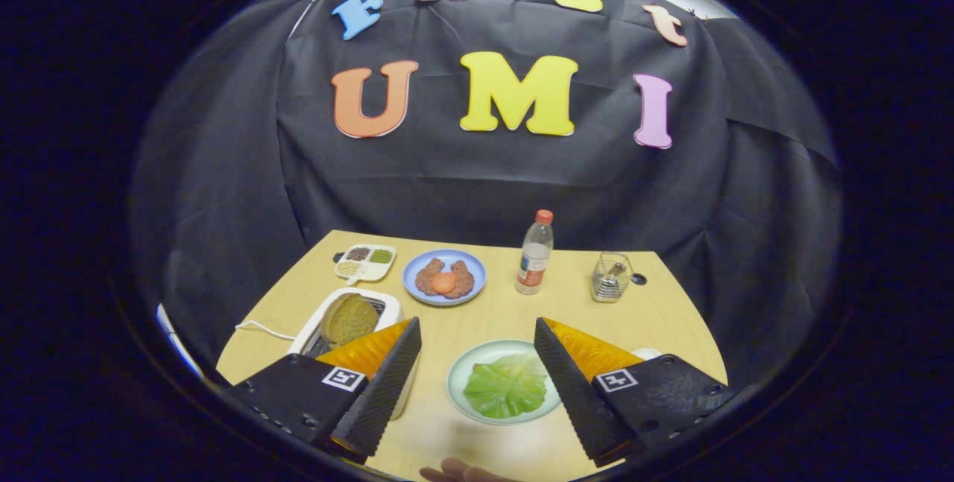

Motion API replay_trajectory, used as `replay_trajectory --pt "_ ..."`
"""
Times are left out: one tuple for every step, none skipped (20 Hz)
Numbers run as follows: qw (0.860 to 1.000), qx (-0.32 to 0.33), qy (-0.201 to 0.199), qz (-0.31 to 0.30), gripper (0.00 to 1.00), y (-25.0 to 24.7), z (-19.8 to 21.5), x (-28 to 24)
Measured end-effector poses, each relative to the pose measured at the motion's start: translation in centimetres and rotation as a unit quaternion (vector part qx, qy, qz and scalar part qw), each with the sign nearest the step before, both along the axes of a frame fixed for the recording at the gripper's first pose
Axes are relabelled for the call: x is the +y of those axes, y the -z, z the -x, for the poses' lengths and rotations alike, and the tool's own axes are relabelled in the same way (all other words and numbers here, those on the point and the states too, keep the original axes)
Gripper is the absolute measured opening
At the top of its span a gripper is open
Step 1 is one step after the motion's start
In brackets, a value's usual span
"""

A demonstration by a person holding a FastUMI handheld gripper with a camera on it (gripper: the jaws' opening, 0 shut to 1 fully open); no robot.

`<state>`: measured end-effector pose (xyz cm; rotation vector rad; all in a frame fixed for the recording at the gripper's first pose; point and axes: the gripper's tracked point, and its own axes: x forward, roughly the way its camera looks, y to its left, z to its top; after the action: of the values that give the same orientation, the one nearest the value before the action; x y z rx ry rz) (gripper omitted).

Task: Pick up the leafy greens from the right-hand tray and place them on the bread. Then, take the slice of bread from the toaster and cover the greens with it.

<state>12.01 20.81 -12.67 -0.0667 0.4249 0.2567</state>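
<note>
Gripper view looks down the two fingers onto a pale wooden table (514,318). Nearest of all, part of a hand (463,471) shows at the table's near edge, below the gap between the fingers. The gripper (477,340) hangs above the table with its jaws spread wide and released, holding nothing; one ribbed black pad (384,385) stands to the left and the other to the right, each backed by an orange wedge.

The landmark is the pale green plate (456,381), which lies on the table in the gap between the fingers. A flat leaf of green lettuce (505,387) rests on that plate, closer to the right finger than to the left; neither finger touches it.

Left of the plate, partly behind the left finger, sits a white toaster (356,302) with a brown slice of bread (348,318) standing up out of its slot. A thin white cord (261,327) runs from the toaster toward the table's left edge.

Beyond the plate lies a blue plate (444,256) carrying two brown patties and a red tomato slice (443,282) between them. Beyond and left of the green plate, past the toaster, is a small white divided tray (365,261) with dark, green and yellowish fillings. Beyond and right of it stand a clear bottle (535,252) with a red cap and, further right, a small clear glass container (611,276) beside a dark hole in the tabletop.
</note>
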Motion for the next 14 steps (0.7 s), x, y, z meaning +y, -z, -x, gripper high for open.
replay_trajectory --pt "1.0 0.002 -0.006 -0.001 0.96 -0.2 0.0 1.6" --pt "1.0 0.008 -0.014 -0.004 0.96 -0.1 0.1 3.4" --pt "1.0 0.012 -0.025 -0.012 0.96 -0.1 0.3 5.4" --pt "0.999 0.017 -0.033 -0.014 0.95 0.1 0.3 7.5" --pt "0.999 0.022 -0.043 -0.012 0.95 0.6 0.2 9.3" --pt "0.998 0.028 -0.049 -0.003 0.95 1.3 0.0 10.9" --pt "0.998 0.035 -0.055 0.003 0.95 2.2 -0.3 12.4" --pt "0.997 0.044 -0.057 0.011 0.96 3.4 -0.7 13.7" --pt "0.997 0.053 -0.053 0.021 0.96 4.4 -1.3 14.6" --pt "0.997 0.062 -0.046 0.025 0.96 5.4 -1.9 15.3" --pt "0.996 0.071 -0.036 0.029 0.95 6.4 -2.4 15.8" --pt "0.996 0.083 -0.024 0.033 0.95 7.3 -2.6 16.0" --pt "0.994 0.099 -0.014 0.036 0.94 8.3 -2.9 16.0" --pt "0.993 0.116 -0.011 0.034 0.9 9.5 -3.2 16.4"
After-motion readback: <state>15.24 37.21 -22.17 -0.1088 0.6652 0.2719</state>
